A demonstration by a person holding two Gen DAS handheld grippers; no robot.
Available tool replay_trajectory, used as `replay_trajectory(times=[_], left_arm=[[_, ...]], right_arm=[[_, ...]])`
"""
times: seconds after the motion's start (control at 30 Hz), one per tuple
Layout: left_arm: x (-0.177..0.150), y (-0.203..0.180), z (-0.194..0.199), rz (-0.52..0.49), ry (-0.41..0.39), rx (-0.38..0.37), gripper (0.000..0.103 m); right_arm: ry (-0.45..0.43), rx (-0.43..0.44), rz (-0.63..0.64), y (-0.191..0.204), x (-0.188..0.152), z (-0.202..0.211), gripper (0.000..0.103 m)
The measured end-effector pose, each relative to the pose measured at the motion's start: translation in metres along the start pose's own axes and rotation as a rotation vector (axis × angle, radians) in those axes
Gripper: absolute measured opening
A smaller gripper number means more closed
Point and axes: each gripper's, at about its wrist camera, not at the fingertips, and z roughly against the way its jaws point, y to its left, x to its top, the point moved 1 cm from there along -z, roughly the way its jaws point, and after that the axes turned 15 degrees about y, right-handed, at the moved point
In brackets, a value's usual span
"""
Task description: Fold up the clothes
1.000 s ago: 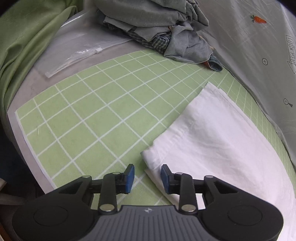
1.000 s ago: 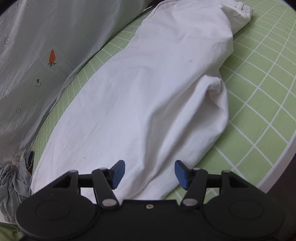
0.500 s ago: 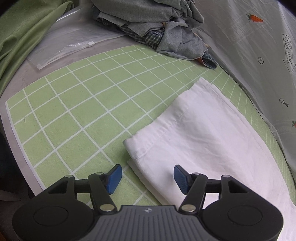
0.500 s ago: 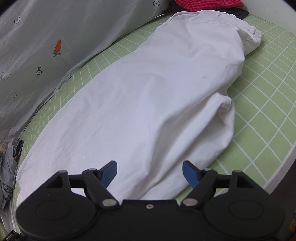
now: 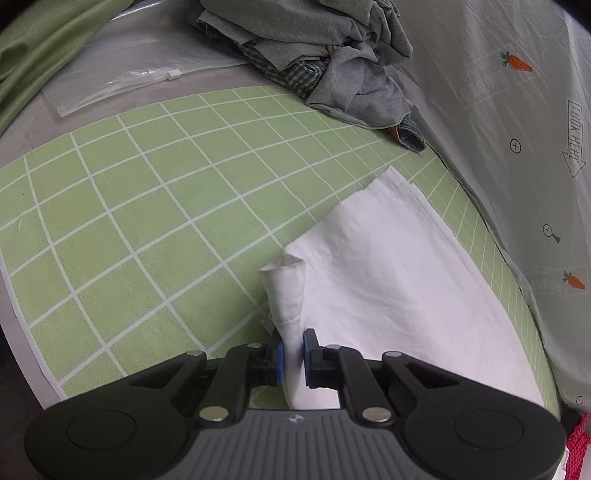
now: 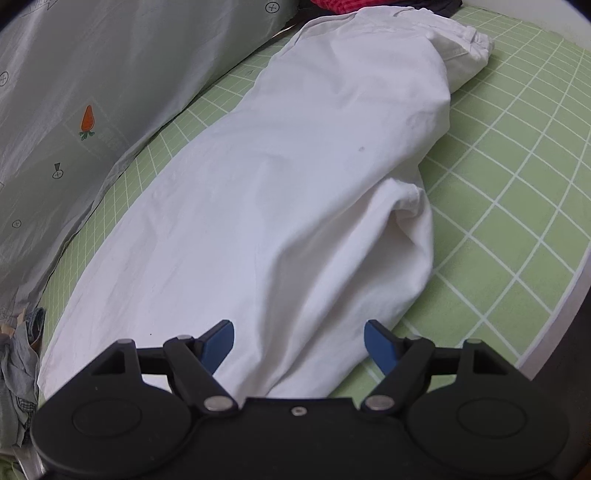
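White trousers (image 6: 280,206) lie stretched out on a green grid mat (image 5: 122,221), waistband at the far end in the right wrist view. My left gripper (image 5: 293,354) is shut on the near corner of the leg hem (image 5: 286,295), which stands bunched up between the blue pads. The rest of the leg (image 5: 399,280) lies flat to the right. My right gripper (image 6: 299,343) is open, its blue pads spread over the near side edge of the trousers, holding nothing.
A pile of grey and checked clothes (image 5: 325,62) sits at the mat's far end. A clear zip bag (image 5: 118,85) lies at far left. A grey carrot-print sheet (image 5: 517,129) borders the mat, also in the right wrist view (image 6: 88,110). Red fabric (image 6: 332,3) lies beyond the waistband.
My left gripper opened wide, moved onto the hem corner, then shut on it and bunched it up. My right gripper opened a little wider and stayed over the trousers' side edge.
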Motion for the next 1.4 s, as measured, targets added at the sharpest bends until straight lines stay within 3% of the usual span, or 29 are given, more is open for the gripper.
replay_trajectory(times=[0.2,0.43,0.53,0.6,0.73,0.83,0.87,1.13,1.27,1.4], left_arm=[[0.007,-0.057,0.018,-0.112,-0.098,-0.020,0.007],[-0.012,-0.213,0.024,-0.437,-0.180,-0.115,0.006],[-0.061,-0.288,0.008,-0.627,-0.137,-0.156,0.006],[-0.107,-0.317,-0.010,-0.734,-0.060,-0.166,0.006],[-0.212,-0.345,-0.055,-0.923,0.147,-0.138,0.006],[-0.265,-0.334,-0.086,-1.004,0.239,-0.018,0.006],[-0.273,-0.332,-0.087,-1.026,0.219,-0.002,0.006],[-0.269,-0.328,-0.080,-0.850,0.244,-0.023,0.011],[-0.273,-0.331,-0.080,-0.805,0.284,-0.023,0.025],[-0.271,-0.328,-0.080,-0.732,0.377,-0.090,0.051]], right_arm=[[-0.004,0.022,-0.015,-0.018,0.020,0.008,0.078],[-0.017,0.021,-0.046,-0.065,0.056,0.034,0.078],[-0.016,0.013,-0.057,-0.088,0.069,0.042,0.078],[-0.015,0.007,-0.067,-0.103,0.076,0.047,0.078],[-0.001,0.002,-0.089,-0.134,0.086,0.051,0.078],[0.011,-0.004,-0.101,-0.155,0.093,0.053,0.078],[0.015,-0.004,-0.104,-0.161,0.096,0.054,0.078],[0.065,0.009,-0.061,-0.174,0.120,0.043,0.079],[0.081,0.021,-0.038,-0.175,0.134,0.037,0.079],[0.083,0.044,-0.033,-0.175,0.148,0.033,0.082]])
